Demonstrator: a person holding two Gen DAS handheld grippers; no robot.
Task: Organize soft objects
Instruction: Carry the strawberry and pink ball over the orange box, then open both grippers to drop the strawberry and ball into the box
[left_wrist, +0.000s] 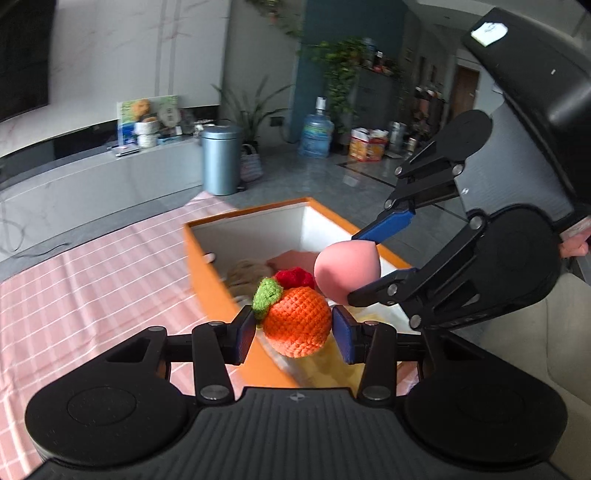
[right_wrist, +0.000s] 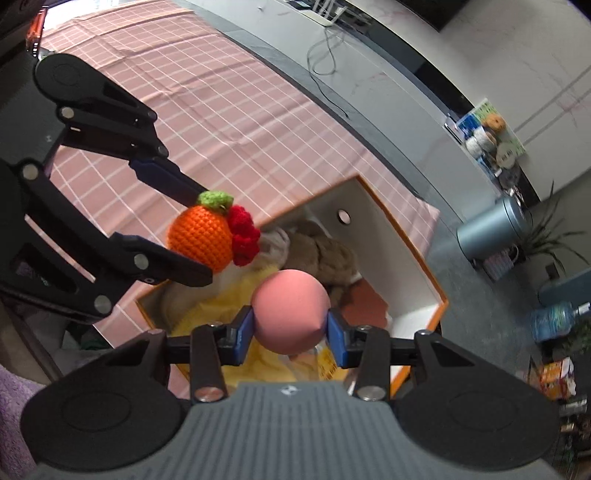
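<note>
pink checked tablecloth (left_wrist: 92, 280), orange box (left_wrist: 207, 273); left gripper (left_wrist: 295, 328) clamping crocheted orange (left_wrist: 299, 321), right gripper (right_wrist: 290, 328) clamping pink sponge (right_wrist: 290, 310)

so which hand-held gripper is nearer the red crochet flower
Left. The left hand-held gripper holds the crochet orange beside the red crochet flower; the right hand-held gripper sits apart, clamping the pink sponge.

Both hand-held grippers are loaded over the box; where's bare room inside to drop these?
Bare white floor shows by the far wall with the round hole and along the right wall of the box. The middle is crowded: tan plush, yellow cloth. The pink checked tablecloth is bare left of the box.
</note>
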